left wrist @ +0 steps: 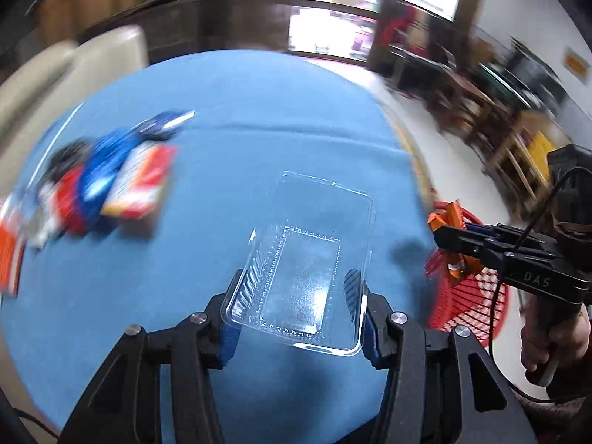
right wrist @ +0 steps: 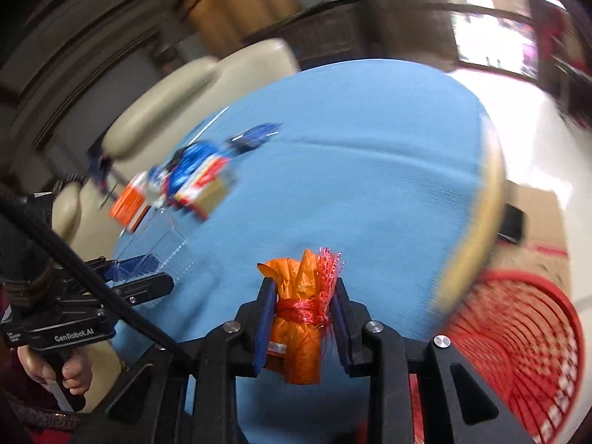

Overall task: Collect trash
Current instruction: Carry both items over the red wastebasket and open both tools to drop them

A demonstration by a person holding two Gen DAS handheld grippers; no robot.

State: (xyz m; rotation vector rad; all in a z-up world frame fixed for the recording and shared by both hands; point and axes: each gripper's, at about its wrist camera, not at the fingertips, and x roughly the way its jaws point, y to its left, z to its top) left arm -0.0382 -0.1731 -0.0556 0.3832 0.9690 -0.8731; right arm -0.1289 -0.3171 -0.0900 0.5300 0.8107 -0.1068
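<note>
Left gripper (left wrist: 296, 318): nearest the left wrist camera, at 6 o'clock; its blue pads press both sides of a clear plastic tray (left wrist: 307, 259), which is lifted above the cloth.
Clear plastic tray: open side up, long axis running toward 12 o'clock; its far rim ends short of the table's middle.
Right gripper (right wrist: 301, 318): at 6 o'clock in the right wrist view, clamped on an orange wrapper bundle (right wrist: 299, 318) tied with a red band; red shreds stick out at its top.
Hands: a hand (left wrist: 547, 340) on the right gripper's handle at 4 o'clock in the left view; another hand (right wrist: 63, 370) on the left gripper's handle at 8 o'clock in the right view.
Blue tablecloth (left wrist: 259, 111): covers a round table; its right edge curves from 1 to 4 o'clock in both views.
Red basket (right wrist: 518, 333): on the floor just beyond that edge, at 4 o'clock in the right view, mouth open; the orange bundle is near the table edge beside it.
Remaining trash (left wrist: 111, 185): blurred pile of red, blue and orange packets at 9 o'clock in the left view, close to the left edge.
Open room: bare cloth from centre to 12 o'clock, and between pile and tray.
Cream chair (right wrist: 166, 111): against the table's far-left edge, at 10 o'clock in the right view.
</note>
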